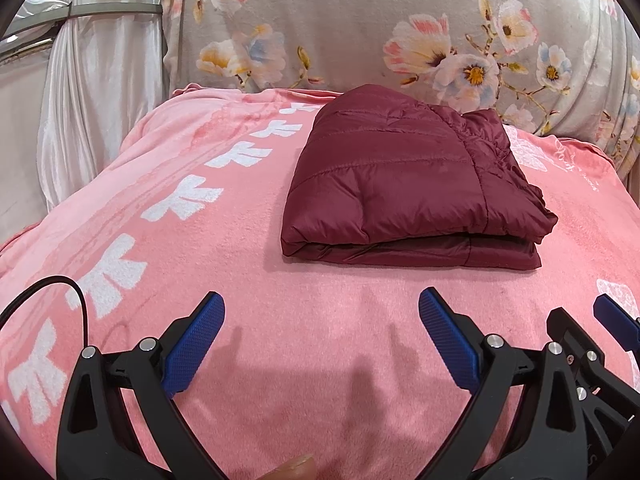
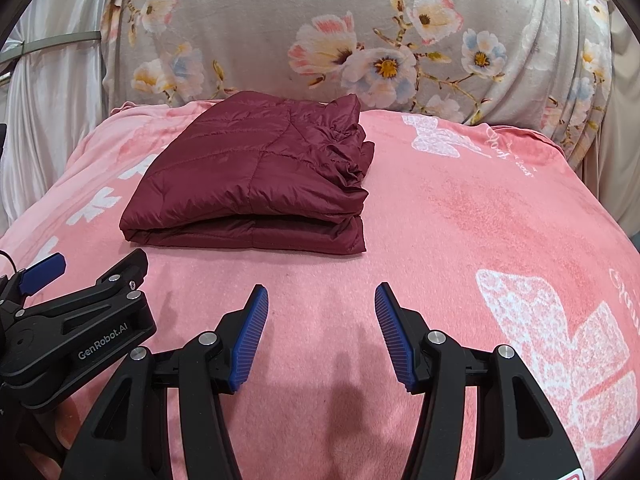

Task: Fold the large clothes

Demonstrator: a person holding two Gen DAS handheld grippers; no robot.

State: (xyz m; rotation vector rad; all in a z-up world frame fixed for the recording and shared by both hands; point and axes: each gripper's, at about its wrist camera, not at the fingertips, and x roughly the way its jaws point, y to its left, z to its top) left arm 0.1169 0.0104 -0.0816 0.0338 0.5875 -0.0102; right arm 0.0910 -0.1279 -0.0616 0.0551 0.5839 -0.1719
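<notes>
Puffer jacket (image 1: 404, 184), maroon, quilted, folded into a flat stack of layers on pink blanket (image 1: 320, 320), no gripper touching it.

Near: left gripper (image 1: 322, 336) and right gripper (image 2: 322, 332) both spread wide with nothing between the pads, held above the blanket short of the jacket; handles cut off at frame bottom. A fingertip (image 1: 294, 470) barely shows. Jacket's underside layers hidden. Far: floral cover (image 2: 360, 40), edges lost to the lens rim.
</notes>
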